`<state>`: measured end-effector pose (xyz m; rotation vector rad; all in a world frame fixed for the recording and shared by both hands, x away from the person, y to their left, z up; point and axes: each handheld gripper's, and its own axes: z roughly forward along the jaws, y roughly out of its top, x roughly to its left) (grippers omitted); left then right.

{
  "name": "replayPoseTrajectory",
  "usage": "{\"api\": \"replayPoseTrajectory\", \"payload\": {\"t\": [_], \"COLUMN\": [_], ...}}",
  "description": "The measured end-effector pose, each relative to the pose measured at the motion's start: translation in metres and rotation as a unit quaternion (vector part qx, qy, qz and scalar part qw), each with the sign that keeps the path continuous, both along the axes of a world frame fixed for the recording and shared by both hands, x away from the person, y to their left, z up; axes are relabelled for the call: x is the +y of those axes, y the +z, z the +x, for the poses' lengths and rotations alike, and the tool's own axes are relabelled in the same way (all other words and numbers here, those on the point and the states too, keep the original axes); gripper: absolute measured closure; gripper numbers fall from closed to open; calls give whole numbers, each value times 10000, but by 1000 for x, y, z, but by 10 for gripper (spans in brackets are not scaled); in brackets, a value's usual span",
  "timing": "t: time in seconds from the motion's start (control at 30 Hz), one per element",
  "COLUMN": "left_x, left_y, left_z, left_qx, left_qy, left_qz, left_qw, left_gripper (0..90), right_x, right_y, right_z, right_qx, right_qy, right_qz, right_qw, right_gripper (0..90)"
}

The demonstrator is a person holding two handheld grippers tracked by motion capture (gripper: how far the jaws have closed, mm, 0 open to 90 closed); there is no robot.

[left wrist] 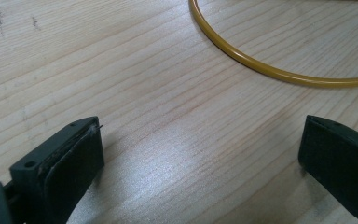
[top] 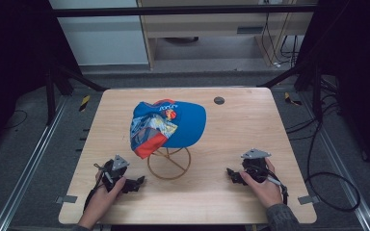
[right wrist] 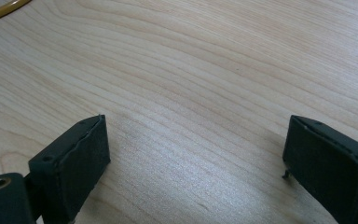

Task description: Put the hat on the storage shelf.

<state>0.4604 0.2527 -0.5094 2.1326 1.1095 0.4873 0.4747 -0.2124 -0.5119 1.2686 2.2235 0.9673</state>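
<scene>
A blue cap (top: 168, 126) with red and patterned panels sits on a yellow wire stand (top: 169, 163) in the middle of the wooden table (top: 241, 130). My left gripper (top: 137, 183) rests on the table at the front left, just left of the stand's ring, and it is open with bare wood between its jaws. The ring's yellow wire (left wrist: 261, 65) curves ahead of it. My right gripper (top: 231, 174) rests at the front right, open, pointing left toward the stand, nothing between its jaws. A bit of the stand's ring (right wrist: 0, 11) shows at the upper left there.
A small dark round disc (top: 218, 100) lies near the table's far edge. Grey tape tabs (top: 308, 199) mark the front corners. Metal frame rails and cables run on the floor around the table.
</scene>
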Motion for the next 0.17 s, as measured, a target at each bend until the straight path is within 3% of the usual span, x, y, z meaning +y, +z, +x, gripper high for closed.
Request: {"api": "replayPoseTrajectory", "payload": {"t": [0.17], "left_x": [0], "left_y": [0], "left_z": [0], "left_qx": [-1], "left_qy": [-6], "left_qz": [14], "left_qw": [10000], "left_gripper": [0], "right_x": [1], "right_y": [0], "right_z": [-1], "right_qx": [5], "right_qy": [-58], "right_qz": [10], "right_qw": [10000], "right_gripper": [72]}}
